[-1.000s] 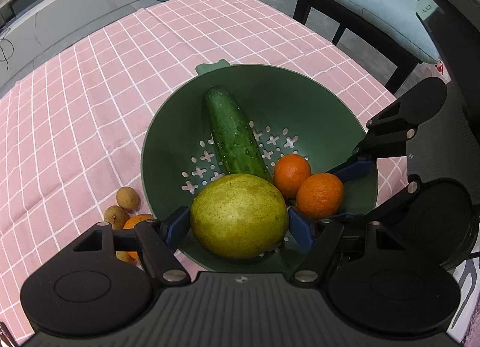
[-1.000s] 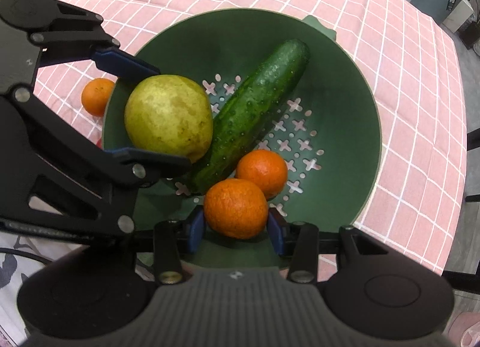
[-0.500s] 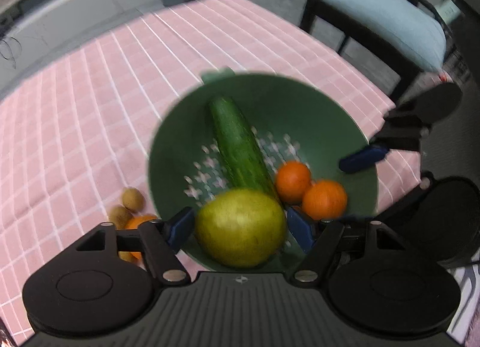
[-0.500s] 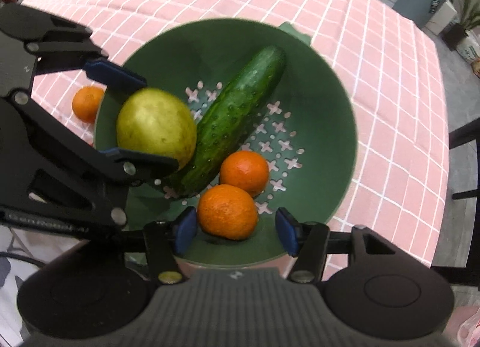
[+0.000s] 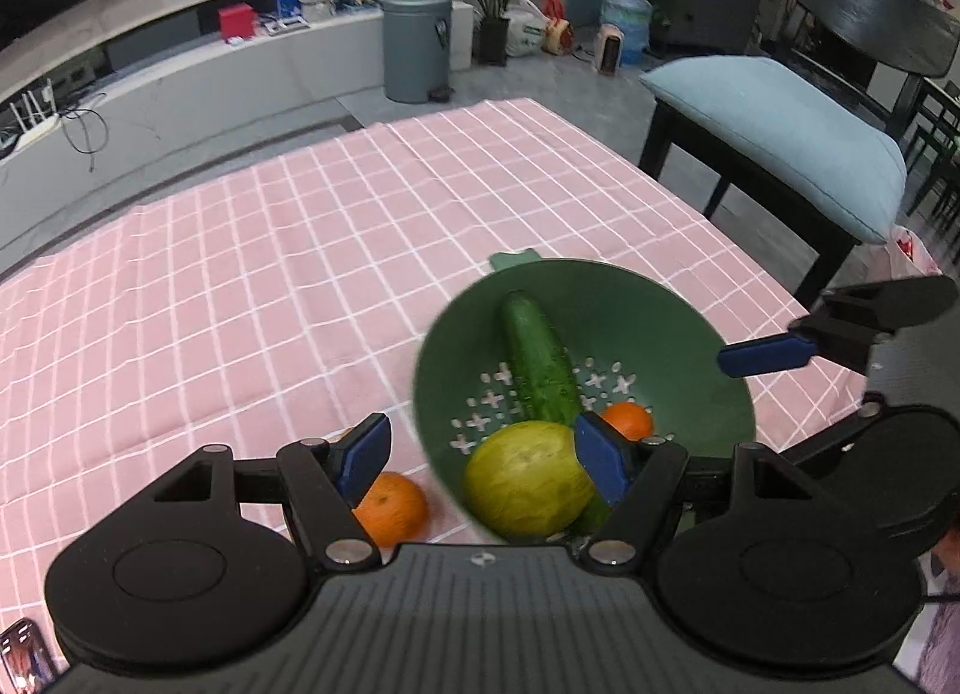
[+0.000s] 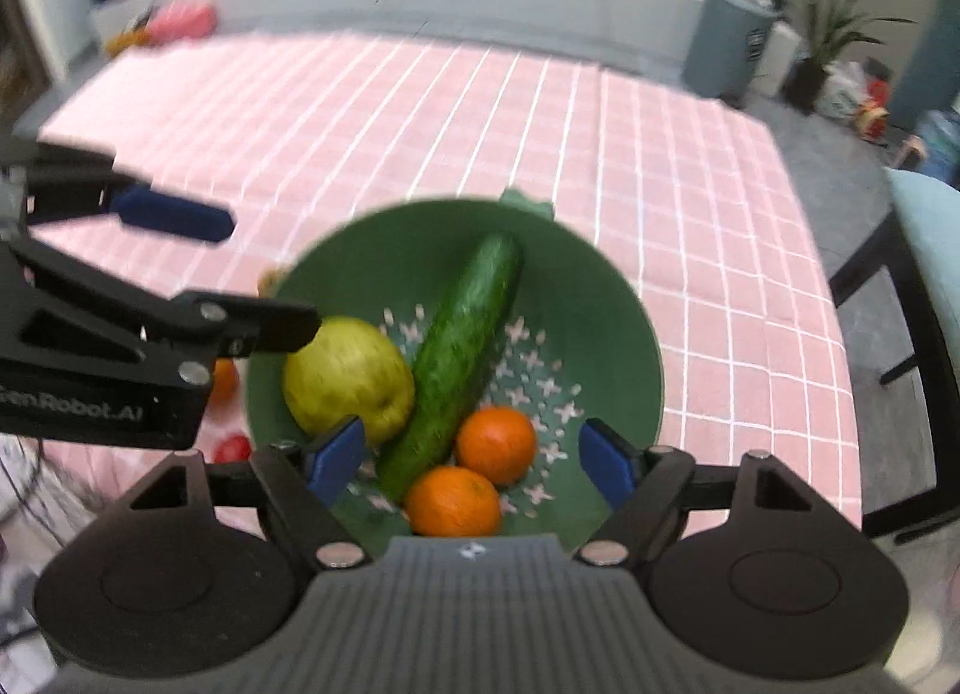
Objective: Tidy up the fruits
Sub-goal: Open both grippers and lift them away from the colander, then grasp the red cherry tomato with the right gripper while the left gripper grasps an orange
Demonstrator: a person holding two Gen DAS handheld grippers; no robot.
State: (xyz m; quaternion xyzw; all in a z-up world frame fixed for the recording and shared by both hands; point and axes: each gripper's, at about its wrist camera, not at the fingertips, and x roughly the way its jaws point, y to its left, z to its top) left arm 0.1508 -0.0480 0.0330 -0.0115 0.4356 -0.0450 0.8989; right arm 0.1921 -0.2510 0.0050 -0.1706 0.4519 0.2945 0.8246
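Observation:
A green colander (image 5: 708, 346) (image 6: 630, 322) on the pink checked cloth holds a cucumber (image 5: 540, 364) (image 6: 462, 358), a yellow-green pear (image 5: 528, 484) (image 6: 348, 382) and two oranges (image 6: 495, 445) (image 6: 453, 499). My left gripper (image 5: 483, 457) hovers open above the colander's near-left rim; its right pad stands in front of the pear without pressing it. My right gripper (image 6: 471, 463) hangs above the two oranges, its jaws opening and touching neither. A third orange (image 5: 390, 505) lies on the cloth left of the colander, under my left finger.
A small red fruit (image 6: 234, 448) and a brownish one (image 6: 270, 280) lie on the cloth beside the colander. A black chair with a blue cushion (image 5: 780, 136) stands off the table's right edge. A grey bin (image 5: 417, 46) is on the floor beyond.
Both grippers opened and rose, tilting up. The left let go of the pear and the right let go of the orange. Both fruits stay in the colander.

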